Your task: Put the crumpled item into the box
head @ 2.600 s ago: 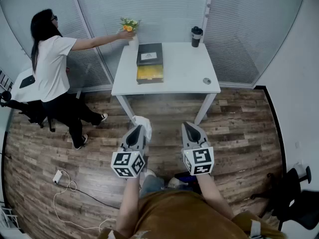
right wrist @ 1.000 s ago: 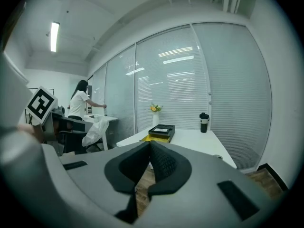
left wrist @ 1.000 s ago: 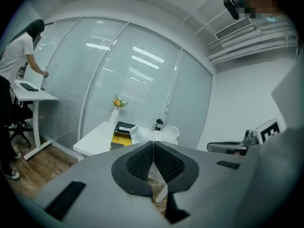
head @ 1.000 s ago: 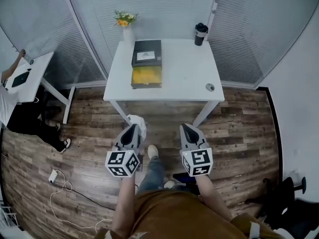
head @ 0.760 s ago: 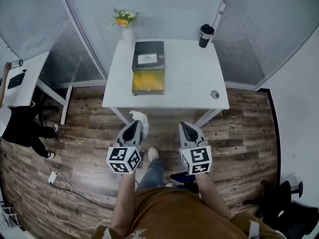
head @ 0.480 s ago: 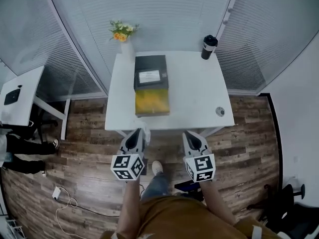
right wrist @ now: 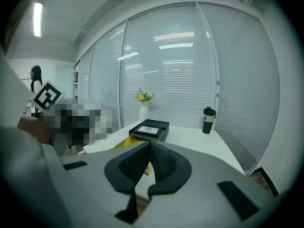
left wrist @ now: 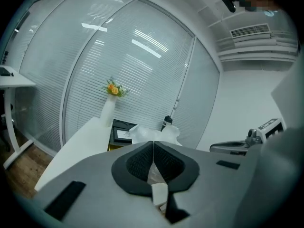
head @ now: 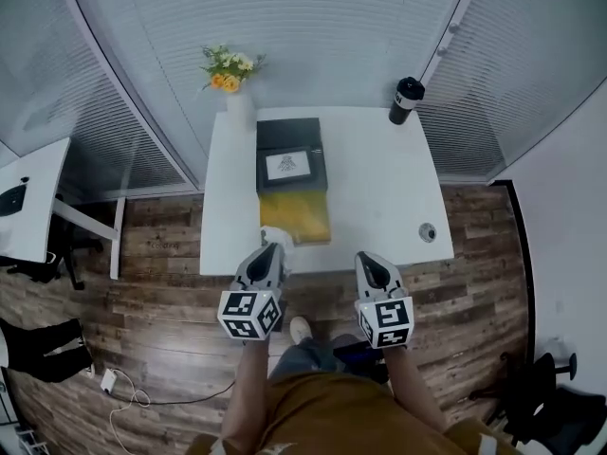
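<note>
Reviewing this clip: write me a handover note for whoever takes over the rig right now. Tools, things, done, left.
Left tool: shut on the white crumpled item, which in the head view shows just left of the box's near corner.
Right tool: shut, empty, near the table's front edge.
Box: open, yellow inside, on the white table, with its black lid behind it.
Done: item grasped and at the table.
Left: bring the left tool over the box, open it, drop the item in.
</note>
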`<state>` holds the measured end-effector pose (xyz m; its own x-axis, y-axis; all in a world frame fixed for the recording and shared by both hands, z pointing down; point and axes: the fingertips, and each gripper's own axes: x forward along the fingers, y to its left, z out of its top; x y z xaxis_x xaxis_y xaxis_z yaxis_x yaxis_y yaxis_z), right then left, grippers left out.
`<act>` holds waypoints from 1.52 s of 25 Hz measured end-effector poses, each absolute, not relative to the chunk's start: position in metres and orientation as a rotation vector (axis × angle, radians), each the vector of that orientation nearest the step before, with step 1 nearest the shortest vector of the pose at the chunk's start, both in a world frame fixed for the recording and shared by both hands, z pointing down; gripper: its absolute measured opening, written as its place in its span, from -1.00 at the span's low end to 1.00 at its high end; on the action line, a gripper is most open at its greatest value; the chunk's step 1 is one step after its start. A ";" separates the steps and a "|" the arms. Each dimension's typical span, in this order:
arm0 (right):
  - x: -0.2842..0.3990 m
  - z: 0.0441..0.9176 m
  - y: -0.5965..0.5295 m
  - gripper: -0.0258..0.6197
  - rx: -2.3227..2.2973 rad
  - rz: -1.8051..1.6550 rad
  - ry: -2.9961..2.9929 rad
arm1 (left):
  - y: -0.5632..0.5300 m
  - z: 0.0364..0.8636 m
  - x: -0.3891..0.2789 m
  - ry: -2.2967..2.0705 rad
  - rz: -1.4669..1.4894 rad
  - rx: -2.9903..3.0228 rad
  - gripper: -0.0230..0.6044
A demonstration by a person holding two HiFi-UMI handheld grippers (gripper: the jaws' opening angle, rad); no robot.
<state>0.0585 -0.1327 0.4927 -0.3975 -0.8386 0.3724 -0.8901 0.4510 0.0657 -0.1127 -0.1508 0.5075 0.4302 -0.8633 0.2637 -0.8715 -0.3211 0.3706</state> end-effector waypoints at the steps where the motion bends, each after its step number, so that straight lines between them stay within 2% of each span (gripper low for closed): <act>1: 0.059 0.491 -0.138 -0.88 1.477 0.206 -2.357 | -0.156 0.508 -0.113 -1.462 0.029 2.235 -0.83; 22: 0.043 0.496 -0.208 -0.88 1.437 0.244 -2.424 | -0.220 0.513 -0.121 -1.475 0.102 2.243 -0.83; 38: 0.047 0.553 -0.255 -0.88 1.360 0.370 -2.354 | -0.265 0.585 -0.099 -1.361 0.329 2.196 -0.83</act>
<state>0.0470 -0.2555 0.5533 -0.4497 -0.7654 0.4605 -0.8696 0.4928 -0.0302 -0.0987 -0.2653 0.5854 0.4628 -0.7545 0.4654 -0.8838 -0.3515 0.3089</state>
